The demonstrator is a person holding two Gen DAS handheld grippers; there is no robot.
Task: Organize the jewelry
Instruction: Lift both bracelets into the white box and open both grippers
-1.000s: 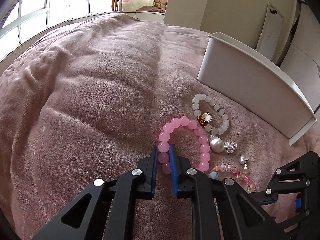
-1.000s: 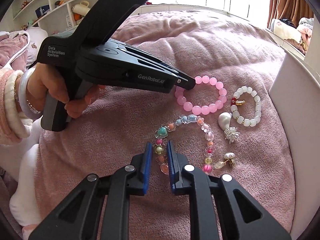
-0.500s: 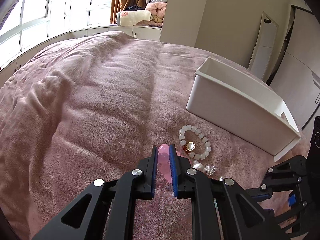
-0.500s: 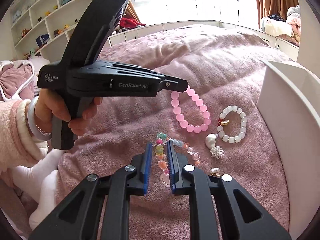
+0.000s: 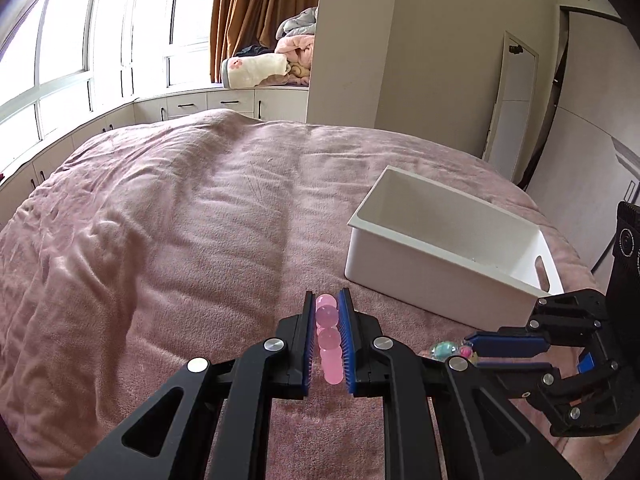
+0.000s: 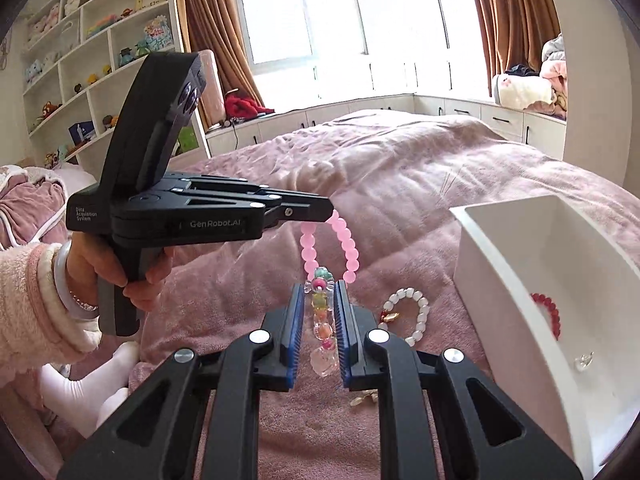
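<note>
Right wrist view, white bin (image 6: 516, 280) holding red bracelet (image 6: 549, 312), right gripper (image 6: 319, 332) clamping multicolored bracelet (image 6: 321, 320), left gripper (image 6: 330, 210) clamping pink bracelet (image 6: 348, 248)

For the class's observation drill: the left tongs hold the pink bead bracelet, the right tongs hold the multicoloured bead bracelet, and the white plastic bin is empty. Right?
Not quite. The white plastic bin is not empty: the right wrist view shows a red bead bracelet inside. The rest holds: left tongs grip the pink bead bracelet, right tongs the multicoloured bead bracelet.

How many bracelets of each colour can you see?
pink bracelet: 1
multicoloured bracelet: 1
white bracelet: 1
red bracelet: 1
Total: 4
</note>
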